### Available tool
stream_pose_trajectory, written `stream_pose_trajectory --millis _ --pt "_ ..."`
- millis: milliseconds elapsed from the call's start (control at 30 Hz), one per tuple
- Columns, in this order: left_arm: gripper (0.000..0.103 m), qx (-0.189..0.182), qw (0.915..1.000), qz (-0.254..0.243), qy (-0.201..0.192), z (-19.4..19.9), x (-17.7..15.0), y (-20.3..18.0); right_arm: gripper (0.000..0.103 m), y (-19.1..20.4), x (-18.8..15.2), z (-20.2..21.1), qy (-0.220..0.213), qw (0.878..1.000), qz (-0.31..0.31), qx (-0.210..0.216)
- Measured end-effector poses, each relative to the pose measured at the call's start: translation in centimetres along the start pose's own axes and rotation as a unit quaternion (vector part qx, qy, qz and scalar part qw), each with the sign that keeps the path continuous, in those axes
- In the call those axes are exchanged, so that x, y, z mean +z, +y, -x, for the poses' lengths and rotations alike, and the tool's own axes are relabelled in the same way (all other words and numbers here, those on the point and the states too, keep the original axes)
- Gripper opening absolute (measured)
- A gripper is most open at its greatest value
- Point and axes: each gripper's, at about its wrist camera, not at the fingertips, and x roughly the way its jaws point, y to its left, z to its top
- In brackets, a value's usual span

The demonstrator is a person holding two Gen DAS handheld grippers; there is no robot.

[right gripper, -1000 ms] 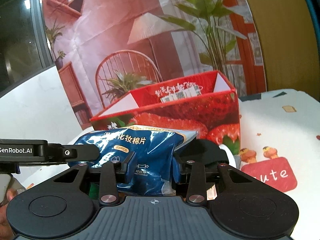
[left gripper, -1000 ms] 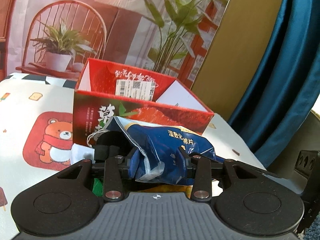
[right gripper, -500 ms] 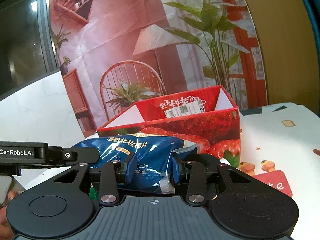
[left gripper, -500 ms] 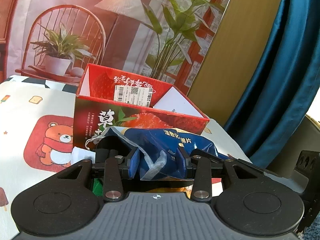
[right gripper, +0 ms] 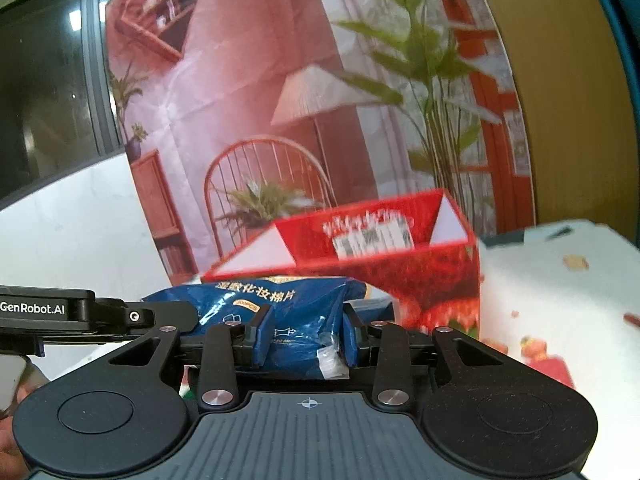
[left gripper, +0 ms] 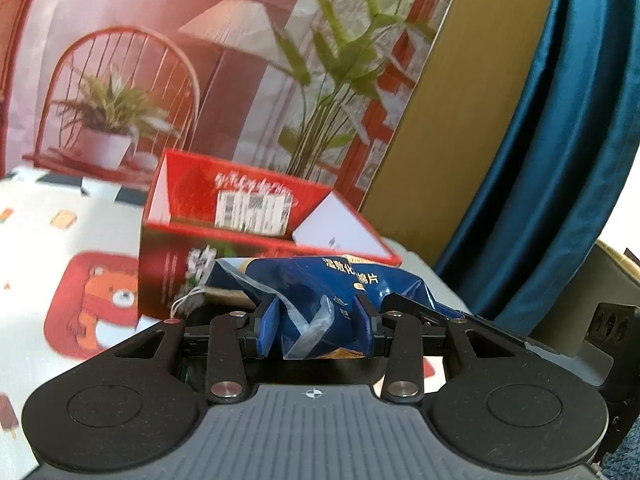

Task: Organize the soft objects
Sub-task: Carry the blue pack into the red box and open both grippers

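Both the left hand-held gripper and the right hand-held gripper clamp the blue bag, held between them above the desk. The open red box stands at 12 o'clock, just beyond the bag.

My right gripper pinches the blue cotton-pad bag, and my left gripper holds its other end. Just behind stands the open red strawberry box, near the tablecloth's far edge.
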Motion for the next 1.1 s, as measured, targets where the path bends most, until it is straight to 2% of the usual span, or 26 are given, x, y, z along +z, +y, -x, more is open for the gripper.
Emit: stream_pose_trajectory --millis 267,400,567,767,1100 --pt "0.042 -0.014 0.9997 0.011 -0.017 -1.2 5.3 0.3 0.032 -0.2 5.7 -1.4 -0.028 0.999 0.01 0.025" --pt "0.042 -0.014 0.9996 0.005 -0.023 -2.9 8.7 0.6 0.033 -1.2 9.4 -4.2 -0.022 0.999 -0.004 0.044" --pt "0.042 -0.015 0.9996 0.024 0.005 -6.9 11.8 1.5 0.033 -2.7 12.4 -9.2 0.005 0.999 -0.003 0.048" --pt "0.042 0.002 0.9983 0.034 0.047 -12.0 13.3 2.5 0.033 -4.8 13.1 -15.6 0.061 0.998 -0.017 0.029" --pt "0.042 0.017 0.9951 0.045 0.086 -17.8 13.2 5.5 0.033 -7.3 12.4 -22.1 0.127 0.992 -0.009 0.006"
